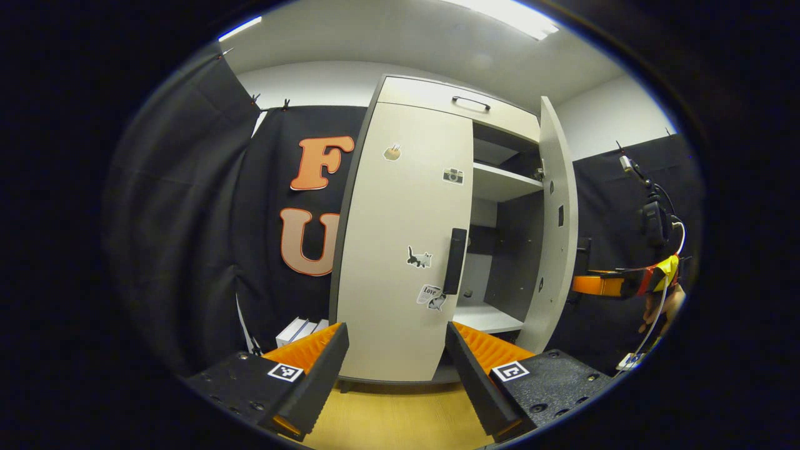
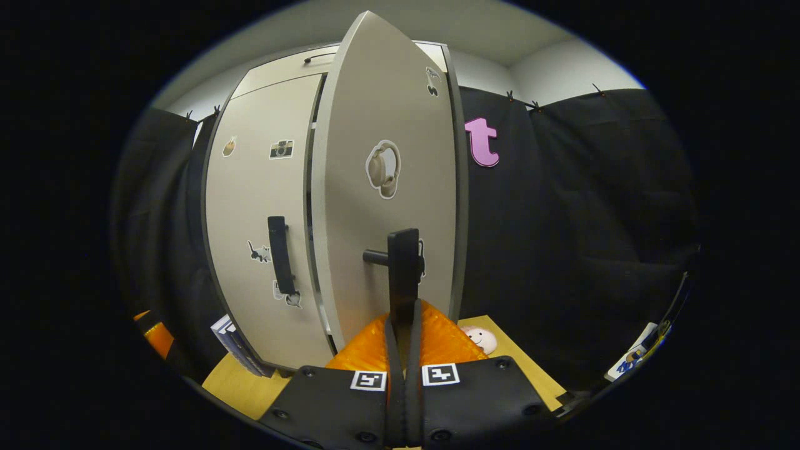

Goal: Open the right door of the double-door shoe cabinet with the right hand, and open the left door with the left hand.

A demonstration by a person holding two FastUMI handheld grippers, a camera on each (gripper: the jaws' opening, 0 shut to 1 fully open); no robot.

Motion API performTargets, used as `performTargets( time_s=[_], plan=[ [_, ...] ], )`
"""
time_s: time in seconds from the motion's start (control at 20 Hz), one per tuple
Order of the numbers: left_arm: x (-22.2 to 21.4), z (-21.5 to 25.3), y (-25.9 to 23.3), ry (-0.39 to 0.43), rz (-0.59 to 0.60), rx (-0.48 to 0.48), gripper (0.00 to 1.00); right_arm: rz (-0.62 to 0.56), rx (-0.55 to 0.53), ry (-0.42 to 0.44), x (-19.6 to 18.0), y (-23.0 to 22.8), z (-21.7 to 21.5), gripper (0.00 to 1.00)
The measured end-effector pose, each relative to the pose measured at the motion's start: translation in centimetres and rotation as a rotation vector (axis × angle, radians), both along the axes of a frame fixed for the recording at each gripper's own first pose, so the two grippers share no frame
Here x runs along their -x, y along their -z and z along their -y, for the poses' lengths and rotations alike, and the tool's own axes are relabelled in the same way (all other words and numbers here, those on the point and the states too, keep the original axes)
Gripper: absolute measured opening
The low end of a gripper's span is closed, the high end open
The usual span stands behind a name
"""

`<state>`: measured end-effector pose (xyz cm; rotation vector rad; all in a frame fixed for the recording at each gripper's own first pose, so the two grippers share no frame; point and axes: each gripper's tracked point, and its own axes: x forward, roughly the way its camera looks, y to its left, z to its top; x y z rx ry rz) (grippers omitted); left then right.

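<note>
The tall pale shoe cabinet (image 1: 400, 250) stands straight ahead of my left gripper (image 1: 397, 381), which is open a short way back from it with nothing between its fingers. The left door (image 1: 406, 206) is closed, and its black vertical handle (image 1: 455, 260) sits at its right edge. The right door (image 1: 556, 231) is swung wide open, baring the shelves (image 1: 503, 182). In the right gripper view, that open door (image 2: 387, 187) faces me and my right gripper (image 2: 402, 312) is shut on its black handle (image 2: 403, 262). My right gripper (image 1: 615, 284) also appears beyond the open door's edge.
A top drawer (image 1: 462, 100) with a dark handle caps the cabinet. White boxes (image 1: 300, 330) lean at the cabinet's left foot. A small toy head (image 2: 480, 339) lies on the wooden floor (image 1: 394, 412) by the open door. Black cloth walls close in both sides.
</note>
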<state>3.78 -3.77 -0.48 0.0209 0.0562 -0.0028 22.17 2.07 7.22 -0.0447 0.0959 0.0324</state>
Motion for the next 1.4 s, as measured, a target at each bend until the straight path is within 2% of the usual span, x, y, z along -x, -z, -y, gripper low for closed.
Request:
performTargets(
  time_s=[0.4,0.7,0.75,0.95,1.2,1.25,1.4],
  plan=[
    [-0.1,3.6,-0.2,-0.026,0.002,-0.033,0.94,-0.019,-0.011,-0.041,0.7,0.0,1.2,0.08],
    [-0.5,6.6,0.2,-0.024,-0.002,-0.044,0.95,-0.011,-0.005,-0.032,0.5,-0.3,3.0,0.07],
    [-0.6,7.1,0.3,-0.021,-0.006,-0.042,0.92,-0.009,0.0,-0.027,0.3,-0.3,3.4,0.07],
    [-1.5,8.6,0.5,-0.024,-0.012,-0.05,0.95,-0.009,-0.005,-0.031,0.3,-0.3,3.8,0.07],
    [-2.6,9.3,0.9,-0.042,-0.027,-0.071,0.95,-0.01,-0.009,-0.044,0.2,-0.4,4.3,0.07],
    [-2.8,9.3,0.8,-0.051,-0.025,-0.072,0.92,-0.009,-0.008,-0.042,0.2,-0.4,4.4,0.07],
    [-3.3,9.6,0.6,-0.062,-0.02,-0.069,0.94,-0.005,-0.003,-0.031,0.1,-0.5,5.1,0.07]
  ],
)
